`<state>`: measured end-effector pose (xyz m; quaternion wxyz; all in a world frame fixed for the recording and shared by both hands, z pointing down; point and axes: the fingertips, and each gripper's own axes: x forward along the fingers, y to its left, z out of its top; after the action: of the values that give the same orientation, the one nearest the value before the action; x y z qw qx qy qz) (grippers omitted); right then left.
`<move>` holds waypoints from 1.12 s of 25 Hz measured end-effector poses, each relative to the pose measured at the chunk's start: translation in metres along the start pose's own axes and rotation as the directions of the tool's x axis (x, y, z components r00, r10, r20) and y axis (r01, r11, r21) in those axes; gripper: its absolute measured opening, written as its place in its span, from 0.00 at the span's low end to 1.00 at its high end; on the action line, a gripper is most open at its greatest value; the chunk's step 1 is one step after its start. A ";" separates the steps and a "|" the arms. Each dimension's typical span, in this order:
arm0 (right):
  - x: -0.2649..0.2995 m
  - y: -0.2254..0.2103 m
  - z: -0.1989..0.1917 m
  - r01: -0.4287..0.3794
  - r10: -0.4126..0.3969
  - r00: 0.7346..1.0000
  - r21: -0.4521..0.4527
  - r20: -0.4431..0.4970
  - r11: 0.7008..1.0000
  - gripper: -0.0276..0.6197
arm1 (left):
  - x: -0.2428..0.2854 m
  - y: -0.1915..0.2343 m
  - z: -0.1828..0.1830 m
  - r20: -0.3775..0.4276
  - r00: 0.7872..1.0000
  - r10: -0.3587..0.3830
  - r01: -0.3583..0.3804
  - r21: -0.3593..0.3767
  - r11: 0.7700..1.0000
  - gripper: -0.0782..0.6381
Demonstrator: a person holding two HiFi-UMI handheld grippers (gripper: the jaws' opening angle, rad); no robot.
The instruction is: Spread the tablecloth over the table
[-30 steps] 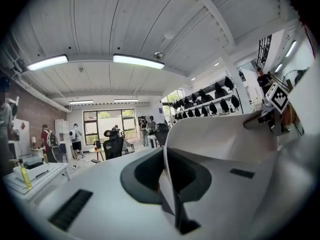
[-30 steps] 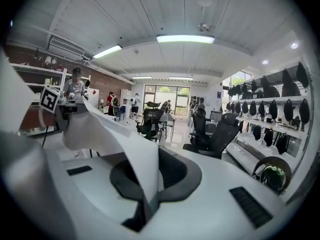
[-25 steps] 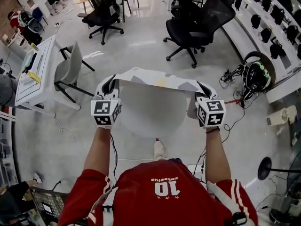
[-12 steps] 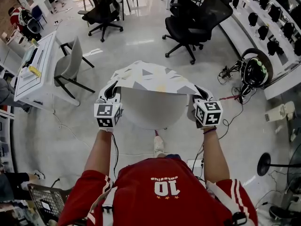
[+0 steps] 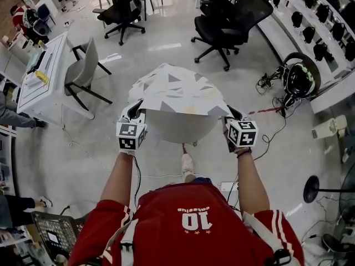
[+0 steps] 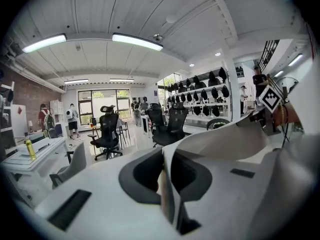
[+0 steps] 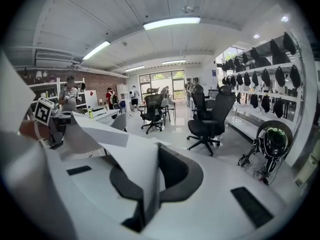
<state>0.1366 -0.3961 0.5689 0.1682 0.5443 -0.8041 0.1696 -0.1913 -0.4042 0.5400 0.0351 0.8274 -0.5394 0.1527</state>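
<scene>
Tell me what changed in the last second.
The tablecloth fanned forward from a narrow band into a wide sheet over the far side of the round table, as the left claw and right claw came lower. Unchanged: both claws stay clamped on its near edge.

One cloth (image 5: 177, 90), one round table (image 5: 177, 127). Two grippers, the left gripper (image 5: 135, 108) and the right gripper (image 5: 232, 115), at the cloth's near corners. Off the table's left edge, one grey chair (image 5: 83, 73) and one white desk (image 5: 47, 71). Past its far edge, at least two black chairs (image 5: 119, 7).
</scene>
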 end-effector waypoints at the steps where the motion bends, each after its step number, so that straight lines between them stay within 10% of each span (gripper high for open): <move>1: -0.001 0.001 -0.006 -0.001 0.001 1.000 0.004 -0.005 1.000 0.07 | -0.003 -0.002 -0.006 -0.007 1.000 -0.003 0.003 -0.004 1.000 0.13; 28: -0.046 -0.007 -0.126 0.039 -0.035 0.969 0.012 -0.243 0.999 0.19 | -0.032 -0.052 -0.116 -0.215 0.973 -0.080 0.071 -0.052 0.996 0.20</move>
<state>0.1705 -0.3031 0.6605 0.2639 0.5357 -0.7657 0.2388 -0.1815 -0.3282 0.6466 0.1179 0.8246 -0.5038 0.2287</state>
